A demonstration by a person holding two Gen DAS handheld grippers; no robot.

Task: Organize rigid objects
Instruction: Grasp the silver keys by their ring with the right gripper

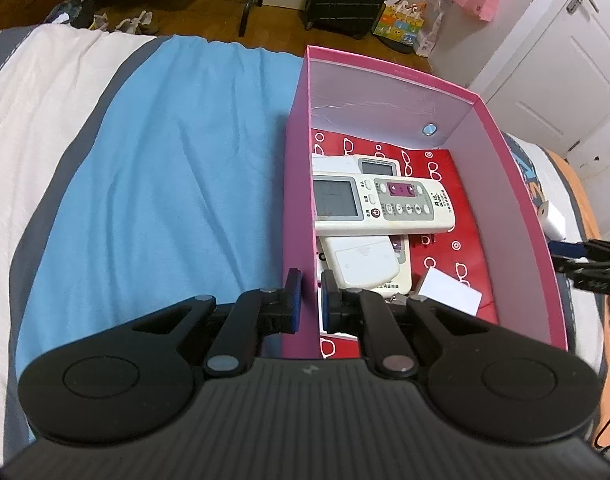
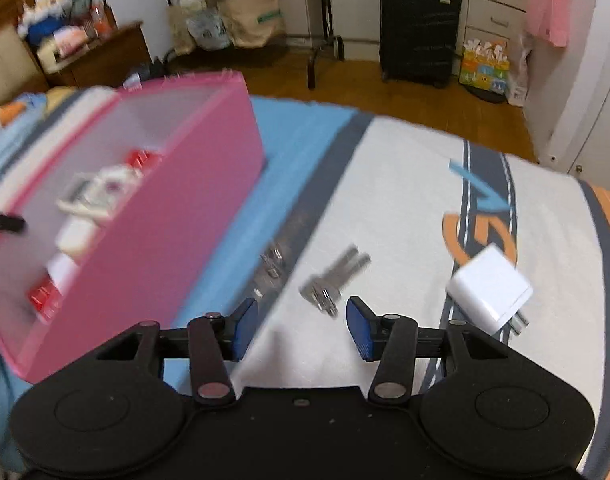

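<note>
A pink box (image 1: 517, 184) stands on the bed and holds two white remote controls (image 1: 385, 204), one (image 1: 365, 264) lying lower, and a white card (image 1: 451, 290) on red paper. My left gripper (image 1: 311, 300) is shut on the box's near left wall. My right gripper (image 2: 303, 326) is open above the bedspread to the right of the box (image 2: 165, 220), with nothing between its fingers. Just ahead of it lie a bunch of keys (image 2: 333, 280) and a white plug charger (image 2: 489, 288). More small metal pieces (image 2: 271, 262) lie blurred near the box.
The bed has a blue sheet (image 1: 177, 184) and a white cover with grey and orange stripes (image 2: 405, 184). Beyond the bed's far edge are a wooden floor, a black suitcase (image 2: 419, 28), bags and a white door (image 1: 565, 60).
</note>
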